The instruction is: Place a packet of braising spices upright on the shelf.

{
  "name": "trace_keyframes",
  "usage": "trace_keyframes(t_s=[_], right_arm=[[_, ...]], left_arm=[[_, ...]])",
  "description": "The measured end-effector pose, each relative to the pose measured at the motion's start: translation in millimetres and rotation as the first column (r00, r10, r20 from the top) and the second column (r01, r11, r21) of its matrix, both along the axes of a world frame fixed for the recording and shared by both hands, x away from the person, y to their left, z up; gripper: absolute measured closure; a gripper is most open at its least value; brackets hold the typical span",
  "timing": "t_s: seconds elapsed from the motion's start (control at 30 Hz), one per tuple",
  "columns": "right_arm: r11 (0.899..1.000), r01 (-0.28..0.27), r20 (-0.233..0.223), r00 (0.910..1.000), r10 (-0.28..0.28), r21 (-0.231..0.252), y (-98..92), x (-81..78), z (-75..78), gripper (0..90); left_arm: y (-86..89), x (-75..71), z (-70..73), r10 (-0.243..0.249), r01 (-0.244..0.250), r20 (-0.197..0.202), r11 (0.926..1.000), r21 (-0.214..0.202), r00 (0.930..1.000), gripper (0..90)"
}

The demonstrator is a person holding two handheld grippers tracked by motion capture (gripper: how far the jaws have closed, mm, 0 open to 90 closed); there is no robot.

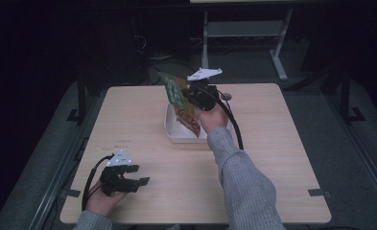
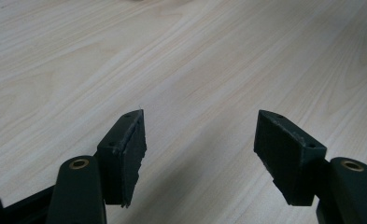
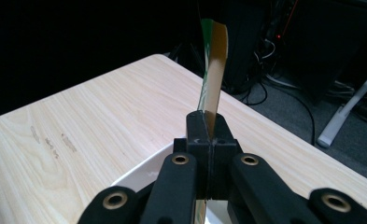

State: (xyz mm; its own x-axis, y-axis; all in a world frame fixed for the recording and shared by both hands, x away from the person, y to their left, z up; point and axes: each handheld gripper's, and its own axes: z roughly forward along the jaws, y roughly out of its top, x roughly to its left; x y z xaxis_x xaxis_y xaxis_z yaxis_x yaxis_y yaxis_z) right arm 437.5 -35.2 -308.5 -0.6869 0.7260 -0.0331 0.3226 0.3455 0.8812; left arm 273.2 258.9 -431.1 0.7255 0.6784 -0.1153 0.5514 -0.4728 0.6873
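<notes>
My right gripper [image 1: 188,96] is shut on a flat green packet [image 1: 174,90], held upright above a white tray [image 1: 176,134] at the middle of the table. In the right gripper view the packet [image 3: 212,65] rises edge-on from between the pressed-together jaws, with the tray's white rim [image 3: 144,170] just below. A red and orange packet [image 1: 188,120] lies in the tray. My left gripper [image 1: 139,175] rests near the table's front left corner, its jaws wide apart. In the left gripper view the gripper [image 2: 201,140] has nothing between its fingers, just bare wood.
The light wooden table [image 1: 133,120] has free room to the left and right of the tray. A small round object [image 1: 226,96] lies beyond the right hand. Dark floor, cables and a white desk frame [image 1: 282,57] lie behind the table.
</notes>
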Motion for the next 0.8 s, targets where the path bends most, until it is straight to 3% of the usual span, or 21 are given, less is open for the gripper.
trace_keyframes(t_s=[0.37,0.4,0.8], right_arm=[[0.996,-0.025,-0.101,0.9948,0.015,-0.091,0.5,5.4,-1.0,89.7],[0.996,-0.038,-0.125,0.9918,0.027,-0.086,-0.7,5.9,-1.7,89.7],[0.995,-0.055,-0.174,0.9839,0.039,-0.086,-7.4,2.2,-7.8,89.7]], left_arm=[[-0.4,0.0,0.3,-0.001,0.001,0.003,1.0000,-0.002,1.0000,33.7],[-0.5,0.0,0.4,-0.001,0.001,0.003,1.0000,-0.002,1.0000,33.7],[-1.1,-0.4,0.8,-0.001,0.001,0.003,1.0000,-0.004,1.0000,33.6]])
